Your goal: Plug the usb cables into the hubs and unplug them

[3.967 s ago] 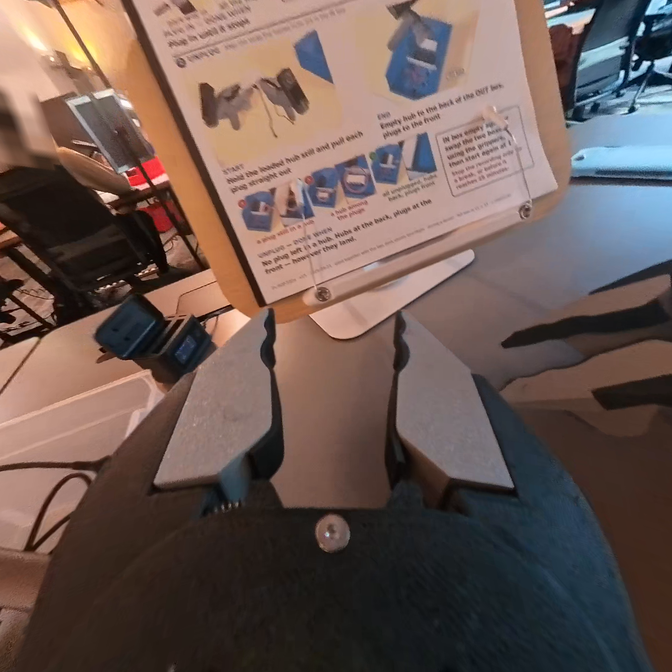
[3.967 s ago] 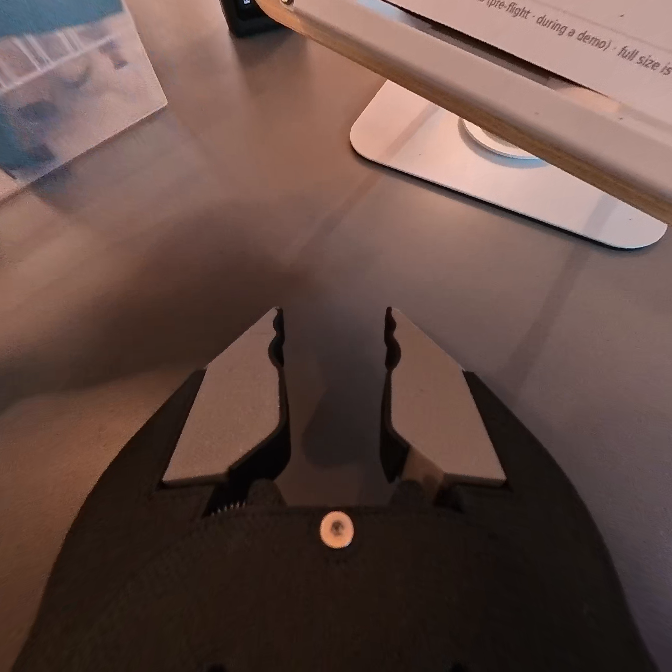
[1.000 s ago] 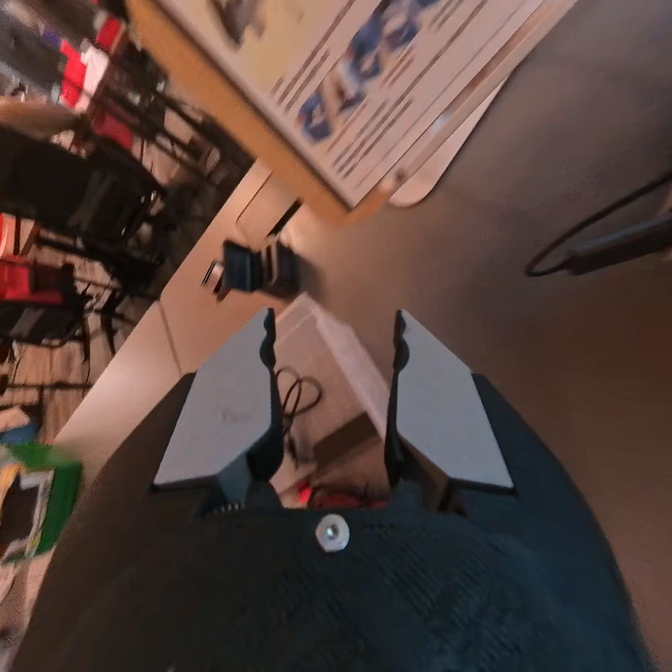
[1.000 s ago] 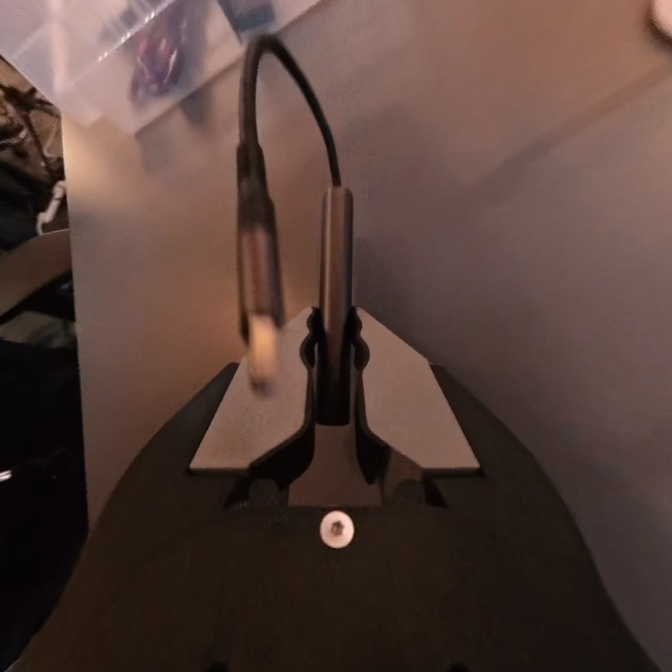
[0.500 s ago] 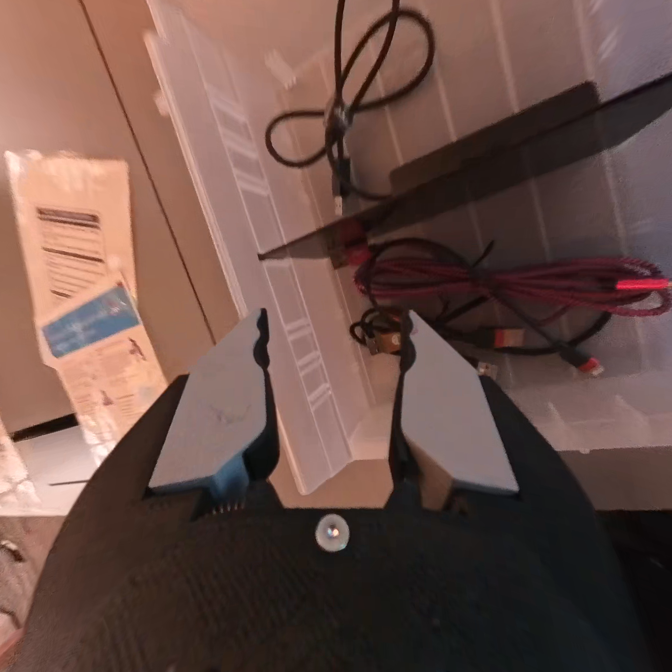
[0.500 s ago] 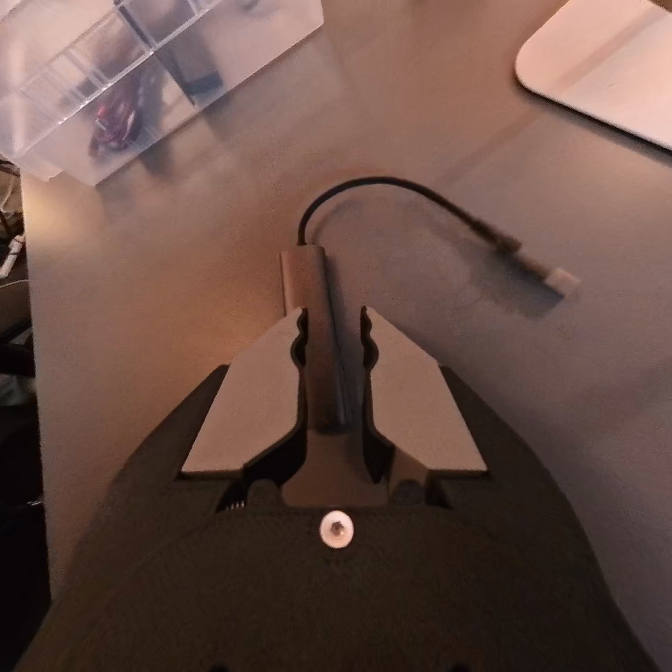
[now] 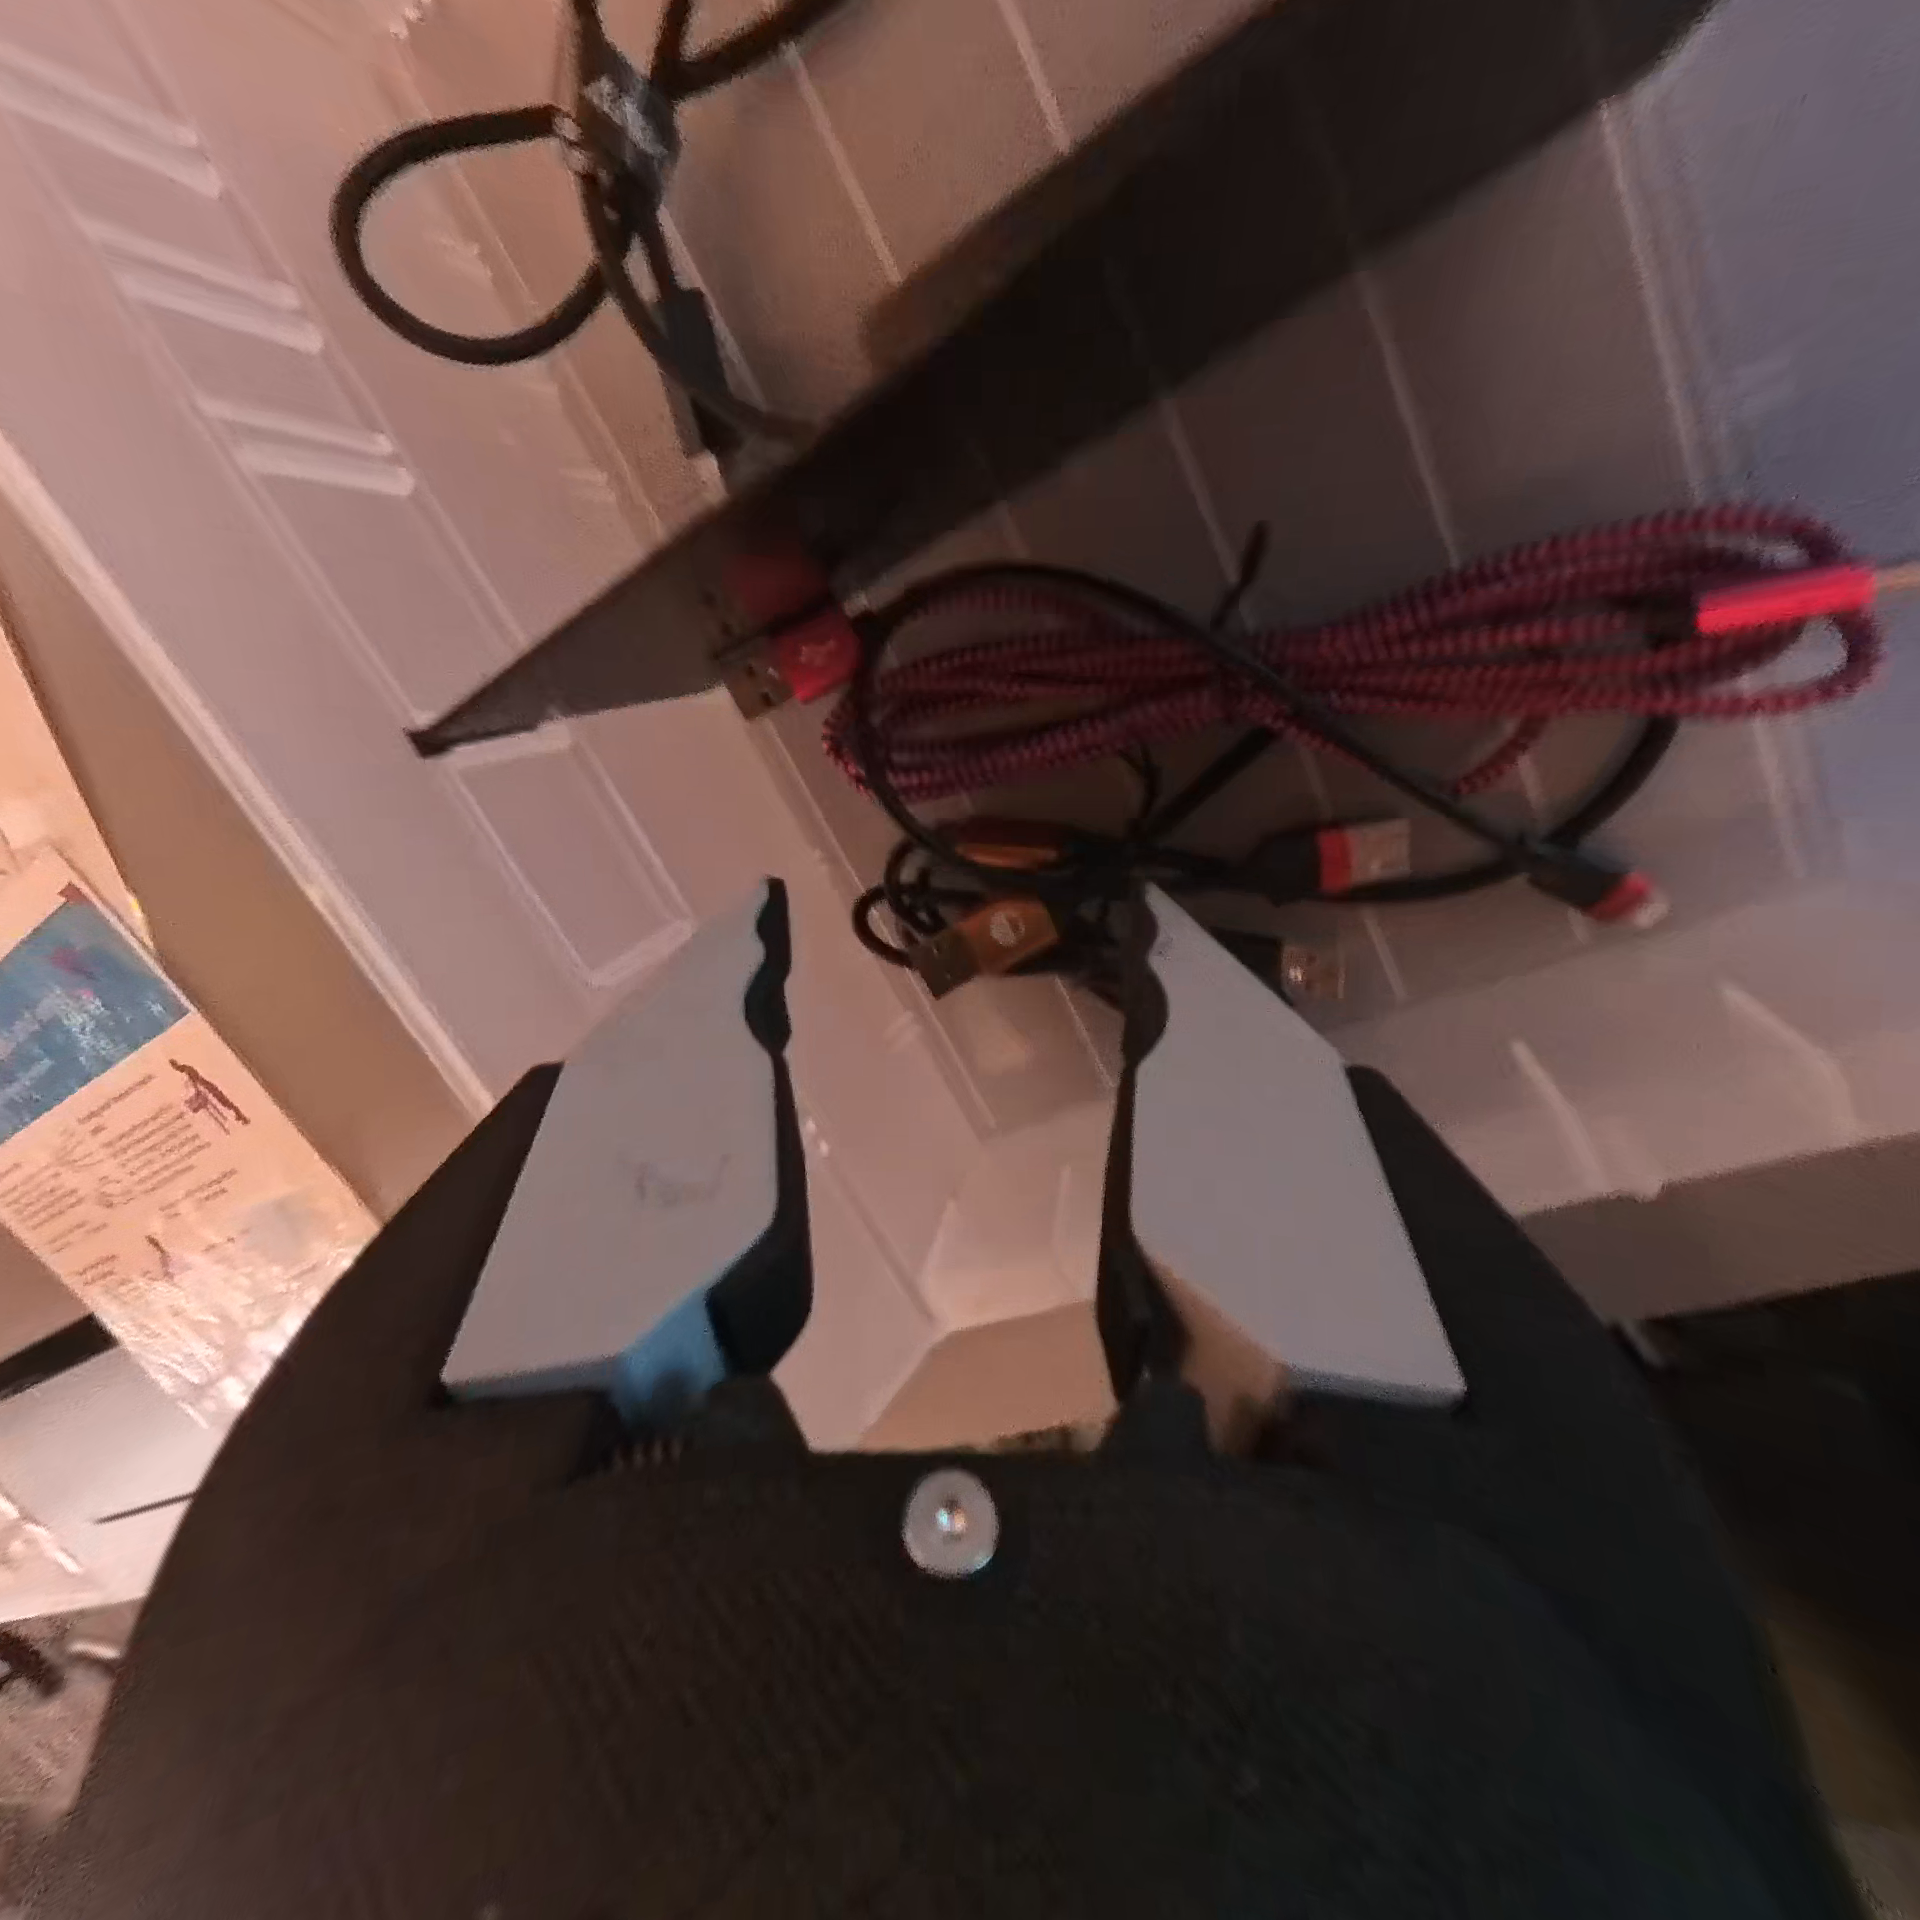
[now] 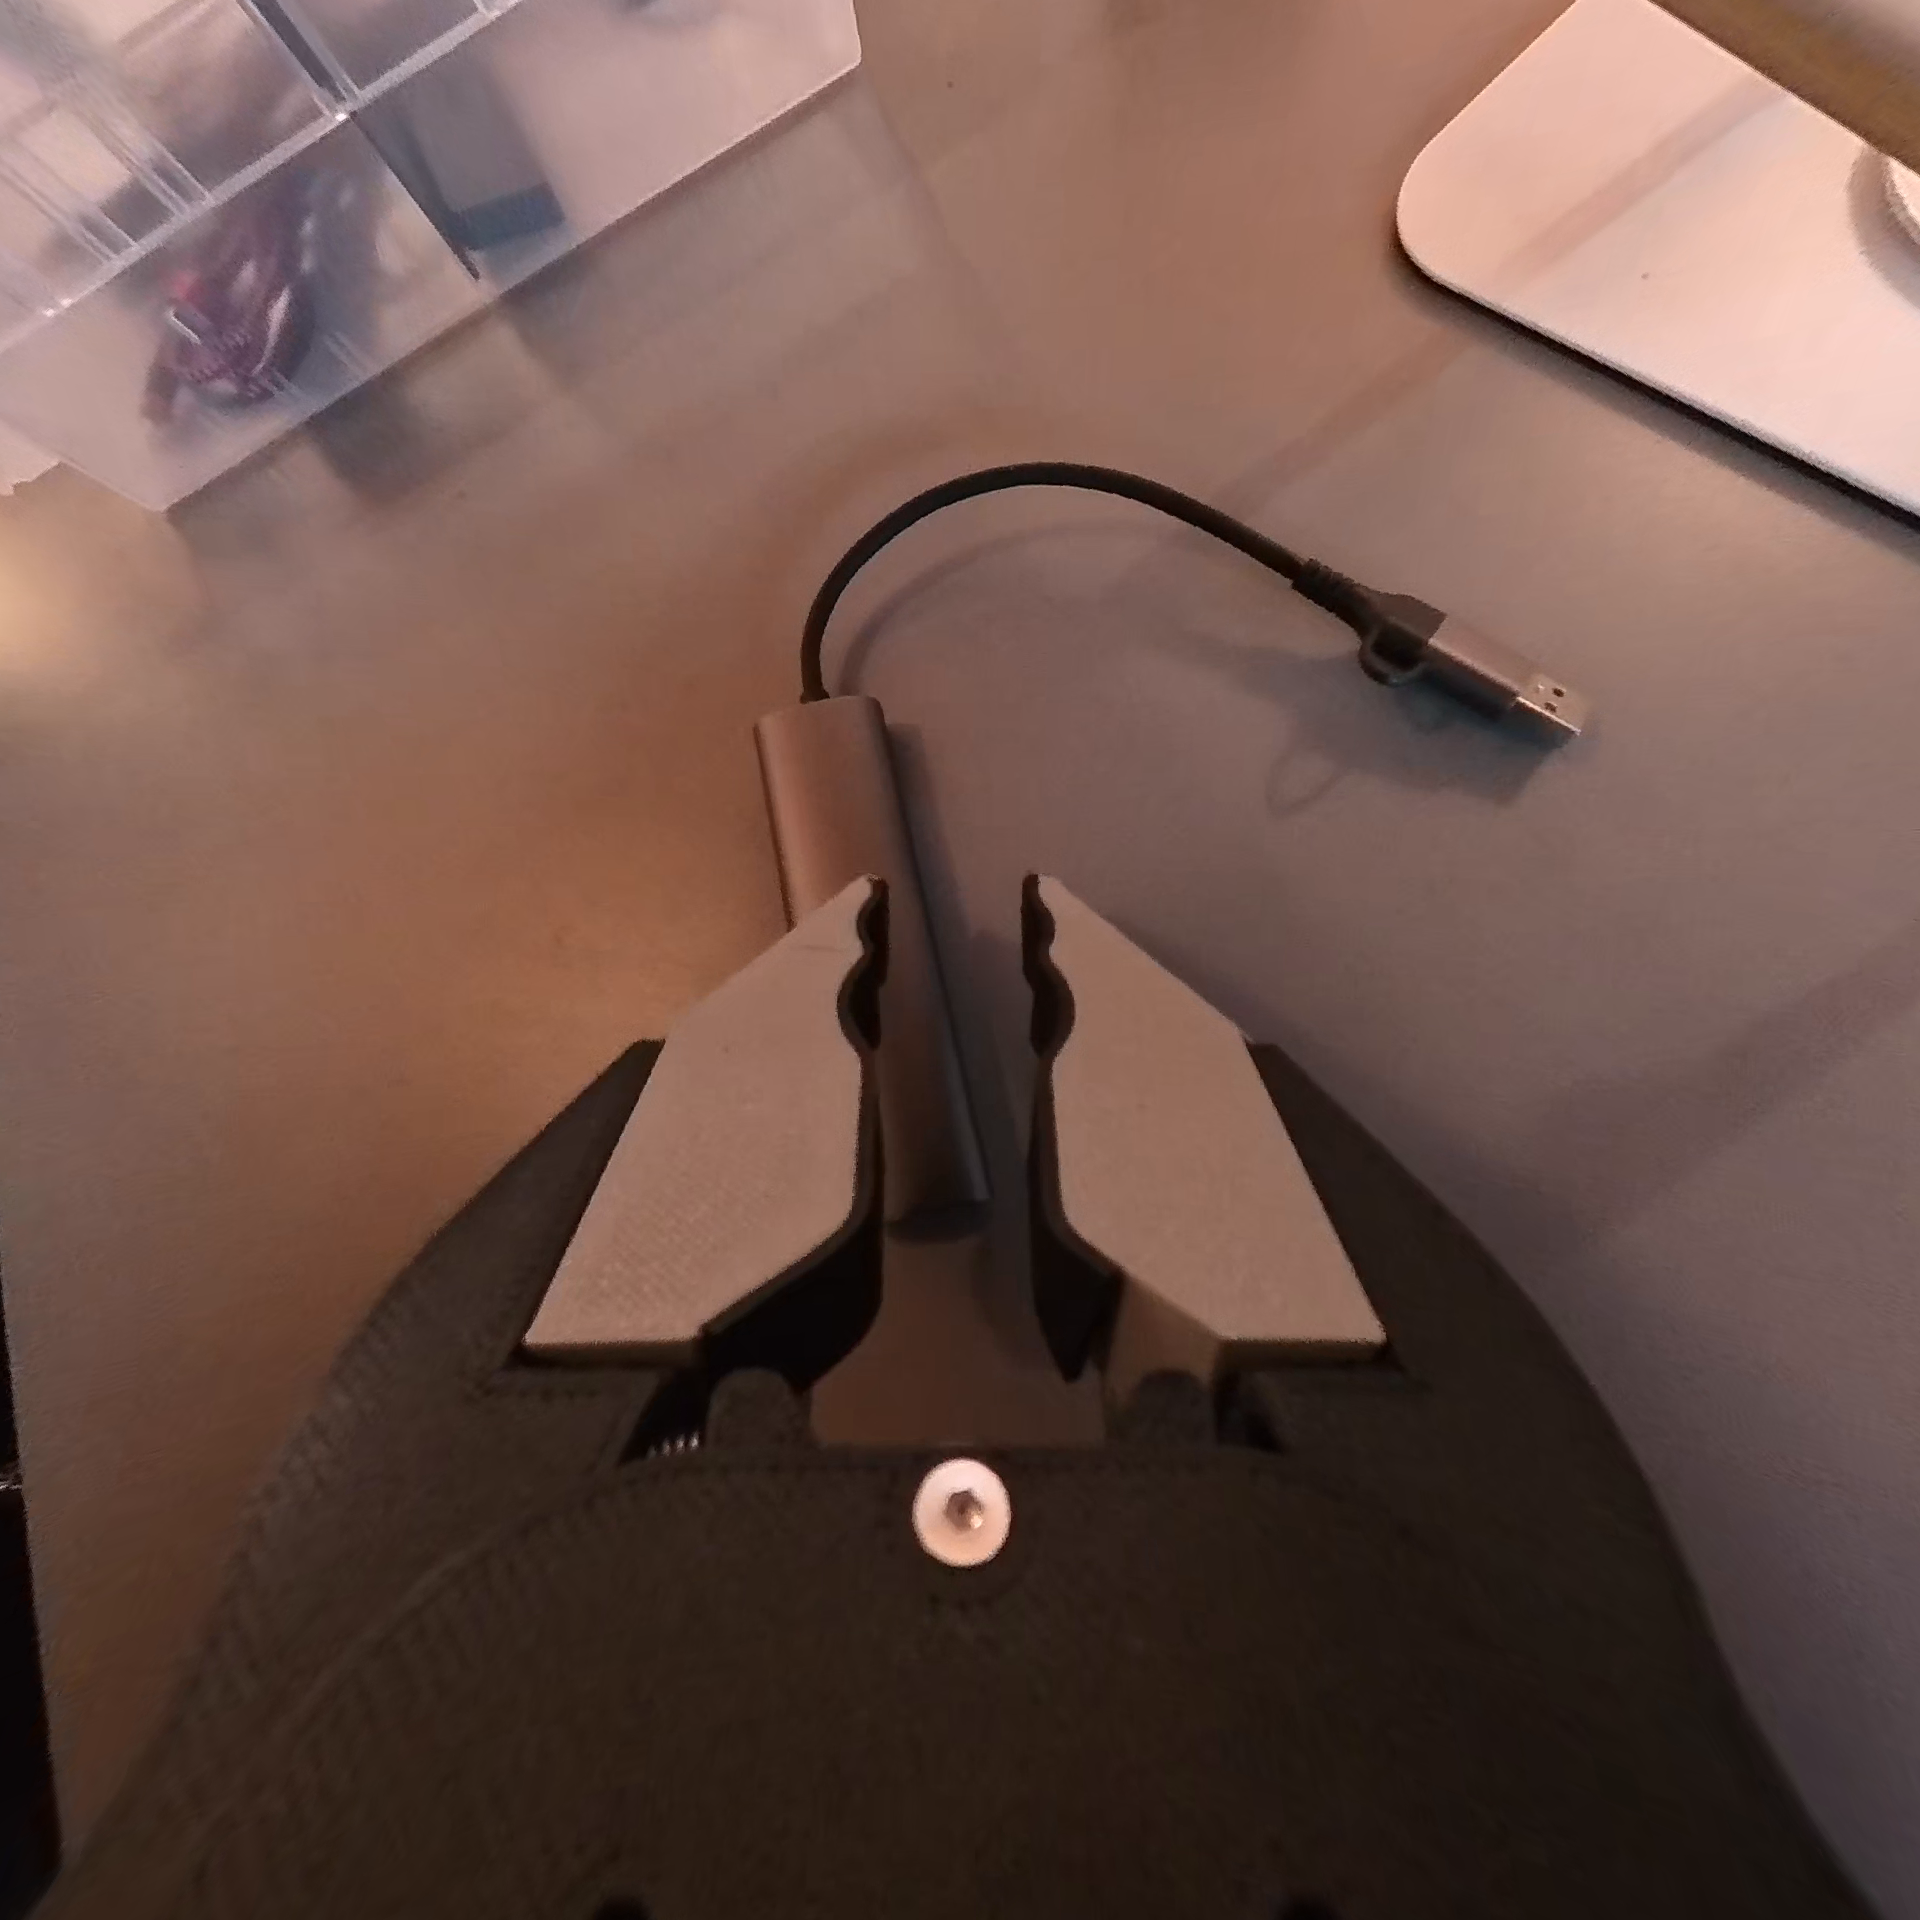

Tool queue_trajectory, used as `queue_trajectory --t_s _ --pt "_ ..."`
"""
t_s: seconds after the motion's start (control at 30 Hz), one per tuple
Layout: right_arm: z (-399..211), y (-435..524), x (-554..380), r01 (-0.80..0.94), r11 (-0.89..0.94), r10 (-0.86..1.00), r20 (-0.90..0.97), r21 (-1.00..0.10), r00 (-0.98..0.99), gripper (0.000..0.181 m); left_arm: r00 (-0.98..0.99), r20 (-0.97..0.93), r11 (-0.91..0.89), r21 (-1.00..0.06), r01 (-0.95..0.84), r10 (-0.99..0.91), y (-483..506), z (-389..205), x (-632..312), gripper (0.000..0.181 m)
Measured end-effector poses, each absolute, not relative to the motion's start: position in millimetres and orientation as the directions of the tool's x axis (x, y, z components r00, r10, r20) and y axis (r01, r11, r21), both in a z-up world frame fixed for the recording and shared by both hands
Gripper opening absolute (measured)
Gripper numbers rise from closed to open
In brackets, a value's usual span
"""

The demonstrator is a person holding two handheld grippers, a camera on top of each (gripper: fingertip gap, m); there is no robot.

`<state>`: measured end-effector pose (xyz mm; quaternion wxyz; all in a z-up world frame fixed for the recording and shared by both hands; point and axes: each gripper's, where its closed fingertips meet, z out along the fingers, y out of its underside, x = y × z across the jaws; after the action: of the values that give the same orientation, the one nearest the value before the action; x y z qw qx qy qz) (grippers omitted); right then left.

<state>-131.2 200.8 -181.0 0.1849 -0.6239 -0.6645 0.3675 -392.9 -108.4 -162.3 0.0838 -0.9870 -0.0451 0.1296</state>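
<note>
The right gripper point(image 8: 954, 914) has released the USB hub point(image 8: 868, 883): its jaws, clamped on it a second ago, now stand apart, the left one touching the hub, which lies flat on the surface point(image 8: 1455, 987). The hub is a slim grey metal bar with a short black lead ending in a silver plug point(image 8: 1496, 675). The left gripper point(image 7: 961, 940), jaws open and empty, has swung over the clear plastic bin point(image 7: 1714, 1081) holding braided red cables point(image 7: 1351, 686), apparently to fetch a plug; blur limits detail.

Left gripper point(image 7: 958, 935) pointing steeply downward, jaws gaping wide; right gripper point(image 8: 954, 904) tilting downward, jaws parting slightly.
</note>
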Motion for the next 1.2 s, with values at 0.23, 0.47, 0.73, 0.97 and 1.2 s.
queue_trajectory --t_s 0.23,0.47,0.73,0.97,1.2 --pt "-176 204 -131 0.679 -0.046 0.970 -0.195 -0.732 -0.144 0.020 0.941 -0.255 -0.970 -0.154 0.187 0.222 -104 -182 -417 0.041" --pt "-172 207 -132 0.664 -0.050 0.973 -0.187 -0.746 -0.137 0.019 0.843 -0.491 -0.956 -0.282 0.085 0.220 -83 -122 -433 0.000" --pt "-176 210 -134 0.664 -0.034 0.978 -0.161 -0.747 -0.132 0.018 0.644 -0.711 -0.687 -0.618 -0.381 0.283 17 51 -337 0.000" --pt "-144 228 -137 0.527 -0.042 0.991 -0.101 -0.849 -0.083 0.023 0.796 -0.603 -0.415 -0.738 -0.532 0.051 136 33 -204 0.000" --pt "-114 283 -124 0.357 -0.133 0.987 -0.092 -0.924 0.131 0.027 0.889 -0.403 -0.330 -0.827 -0.455 -0.217 214 -68 -146 0.000"
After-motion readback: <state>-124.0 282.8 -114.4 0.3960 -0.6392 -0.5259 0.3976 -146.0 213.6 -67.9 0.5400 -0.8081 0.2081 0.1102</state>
